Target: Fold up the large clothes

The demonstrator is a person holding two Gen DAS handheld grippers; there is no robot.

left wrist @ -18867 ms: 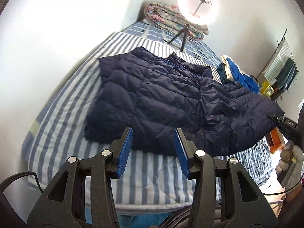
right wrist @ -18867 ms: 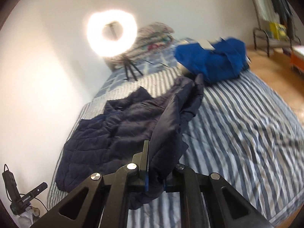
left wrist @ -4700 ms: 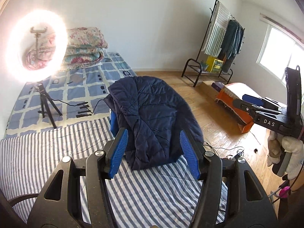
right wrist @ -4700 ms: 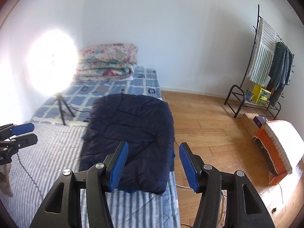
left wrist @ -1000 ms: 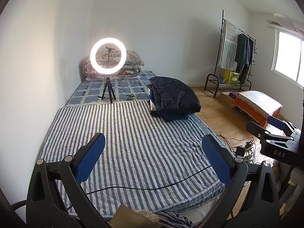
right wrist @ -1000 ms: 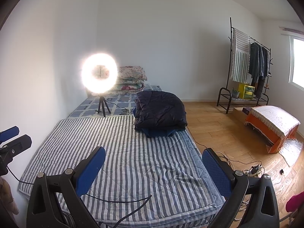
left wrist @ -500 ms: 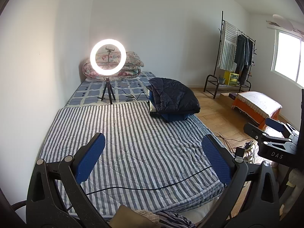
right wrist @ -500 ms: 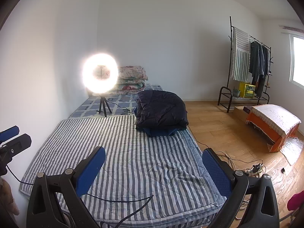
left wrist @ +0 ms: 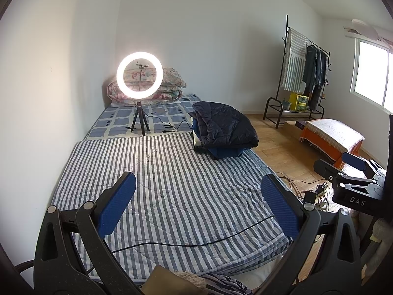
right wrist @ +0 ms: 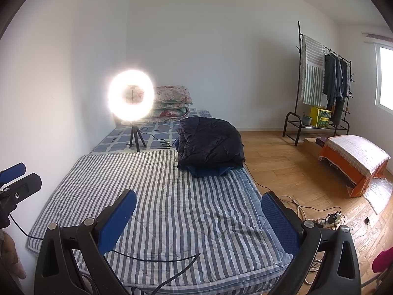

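Observation:
The folded navy puffer jacket [left wrist: 224,127] [right wrist: 211,141] lies on top of a blue garment [left wrist: 224,152] [right wrist: 208,170] at the far right corner of the striped mattress [left wrist: 172,179] [right wrist: 172,196]. Both grippers hang far back from it, near the mattress's foot. My left gripper [left wrist: 197,202] is wide open with nothing between its blue pads. My right gripper [right wrist: 199,217] is wide open and empty too. The right gripper's body [left wrist: 348,182] shows at the right edge of the left wrist view; the left gripper's body [right wrist: 14,184] shows at the left edge of the right wrist view.
A lit ring light on a tripod [left wrist: 139,78] [right wrist: 131,98] stands on the checked mattress behind, before folded floral quilts [left wrist: 169,83]. A black cable [left wrist: 196,242] crosses the mattress foot. A clothes rack [right wrist: 319,86], an orange-covered bench [right wrist: 356,157] and floor cables [right wrist: 329,217] are at right.
Since about 19 s ago the jacket was folded, let go and stacked on the blue garment. Both grippers have drawn back and opened wide; over the last second almost nothing moves.

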